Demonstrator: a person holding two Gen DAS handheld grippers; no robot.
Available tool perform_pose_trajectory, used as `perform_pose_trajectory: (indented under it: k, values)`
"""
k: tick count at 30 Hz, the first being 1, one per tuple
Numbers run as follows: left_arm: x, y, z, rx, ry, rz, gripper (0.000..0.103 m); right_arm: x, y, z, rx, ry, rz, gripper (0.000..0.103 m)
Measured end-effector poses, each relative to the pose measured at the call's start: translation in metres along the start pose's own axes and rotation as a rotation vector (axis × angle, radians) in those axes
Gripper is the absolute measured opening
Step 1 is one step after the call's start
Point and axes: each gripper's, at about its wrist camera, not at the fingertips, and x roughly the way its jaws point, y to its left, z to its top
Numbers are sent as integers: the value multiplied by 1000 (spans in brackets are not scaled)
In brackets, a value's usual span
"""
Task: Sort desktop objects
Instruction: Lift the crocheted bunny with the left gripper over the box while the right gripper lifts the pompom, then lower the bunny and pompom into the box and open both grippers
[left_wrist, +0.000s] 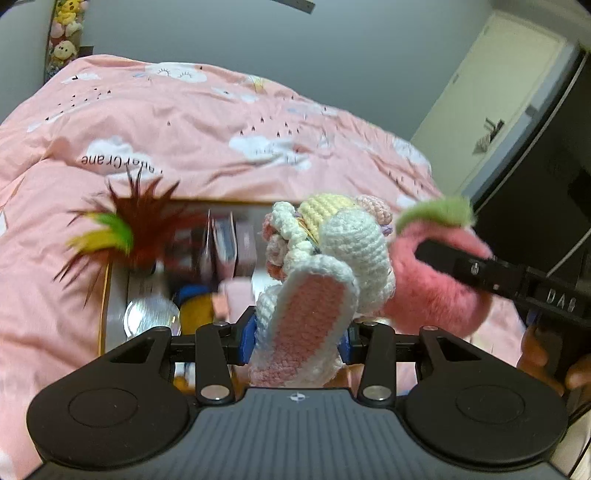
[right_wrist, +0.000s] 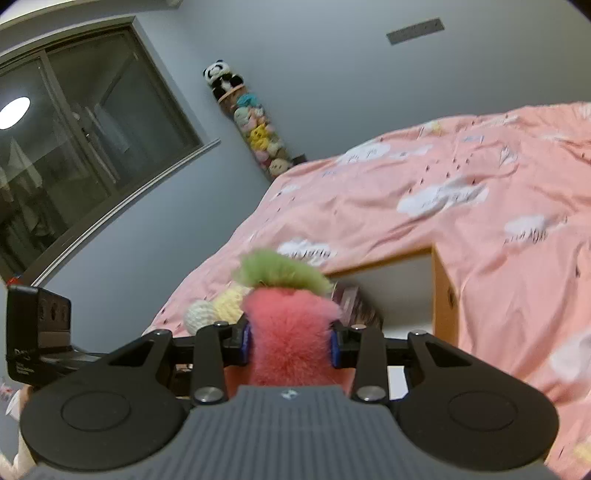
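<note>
My left gripper (left_wrist: 297, 338) is shut on a crocheted white and pink bunny doll (left_wrist: 325, 266), held up in the air by one long ear. To its right floats a fluffy pink strawberry plush (left_wrist: 436, 280) with a green top, and the right gripper's black finger (left_wrist: 454, 260) presses into it. In the right wrist view the right gripper (right_wrist: 290, 341) is shut on that pink strawberry plush (right_wrist: 288, 332), whose green tuft points away. The crocheted doll (right_wrist: 212, 310) peeks out to its left.
Below stands an open cardboard box (left_wrist: 105, 295) with books, a shiny round lid, a yellow-blue toy and a feather toy (left_wrist: 125, 229) at its left edge. A pink cloud-print bedspread (left_wrist: 221, 122) lies behind. The box's wall (right_wrist: 443, 295) appears right of the strawberry. A column of plush toys (right_wrist: 255, 125) hangs on the wall.
</note>
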Motion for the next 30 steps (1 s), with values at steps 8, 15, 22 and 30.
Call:
perform_pose_trajectory:
  k: [8,15,22,30]
  values:
    - [59,9,9,-77,74,-41,48,28,-21,11,29,-11,-68,38]
    - [101,11,-9,-102,157,-30,48,42,-41,3,51,33,-122,34]
    - [122,6,-25,-29,214,53,50,66,-55,-9,44,109,-178,21]
    - [124,1,-32,43,224,61,52,72,-59,-18,44,147,-184,13]
